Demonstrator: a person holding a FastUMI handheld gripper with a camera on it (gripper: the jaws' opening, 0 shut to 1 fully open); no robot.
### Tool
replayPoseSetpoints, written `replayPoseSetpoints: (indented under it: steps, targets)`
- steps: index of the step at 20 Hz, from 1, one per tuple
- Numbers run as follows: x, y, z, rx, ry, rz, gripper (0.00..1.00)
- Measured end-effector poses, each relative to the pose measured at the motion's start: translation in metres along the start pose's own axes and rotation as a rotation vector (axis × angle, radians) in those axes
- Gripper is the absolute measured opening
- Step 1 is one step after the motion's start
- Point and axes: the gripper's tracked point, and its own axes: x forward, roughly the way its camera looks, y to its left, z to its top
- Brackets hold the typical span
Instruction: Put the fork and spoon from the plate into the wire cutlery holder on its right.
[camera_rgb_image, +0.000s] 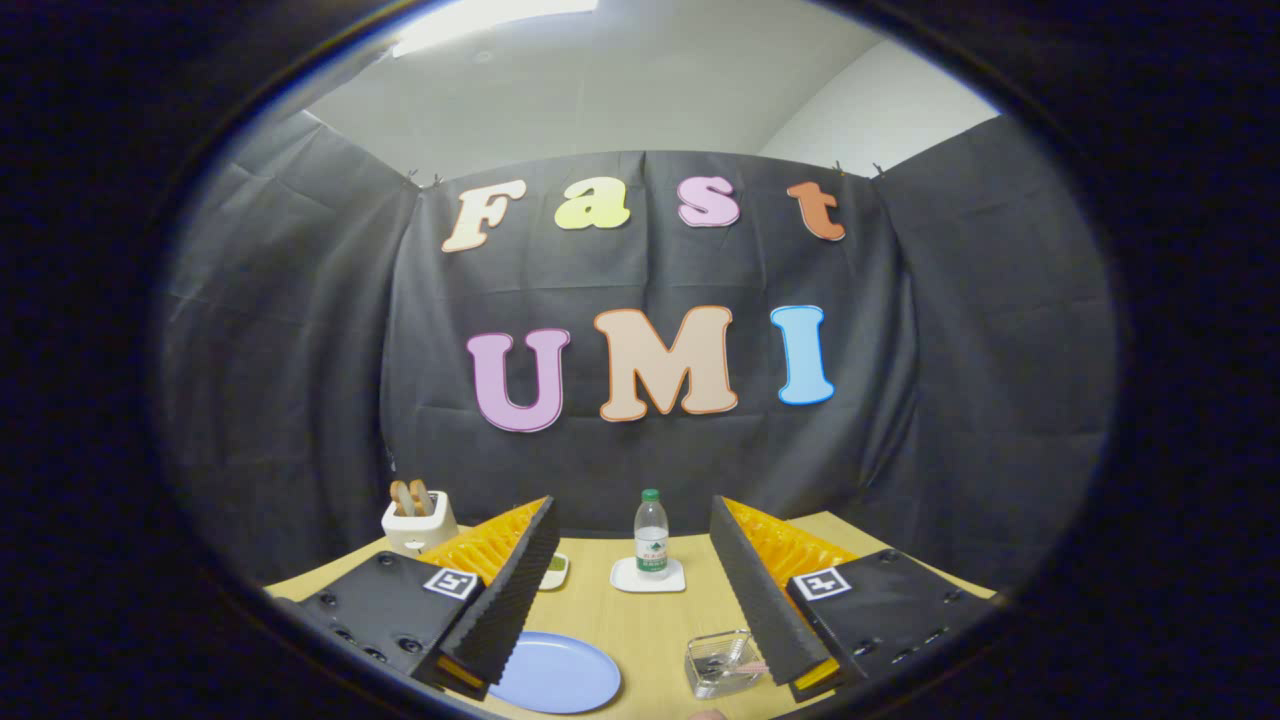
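Observation:
A light blue plate (560, 672) lies on the wooden table (640, 620), just right of my left finger's base. The part of it that shows is bare, and the finger hides its left edge. To its right stands the square see-through cutlery holder (722, 662), against the inner side of my right finger. Inside it lie a pinkish handle and something dark. My gripper (630, 505) hangs above the table, open wide, with nothing between its fingers. Both plate and holder sit low between the fingers, near their bases.
A water bottle (651, 535) stands on a white coaster (648, 577) beyond the fingers. A white toaster (418, 522) with bread slices sits at the back left. A small white dish (555, 570) peeks out beside the left finger. Black cloth walls close the table.

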Motion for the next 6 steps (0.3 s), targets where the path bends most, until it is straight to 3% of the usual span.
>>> replayPoseSetpoints:
  steps: [6]
  targets:
    - [0.0026, 0.0025, 0.0037, -0.025, 0.0, 0.02, 0.98]
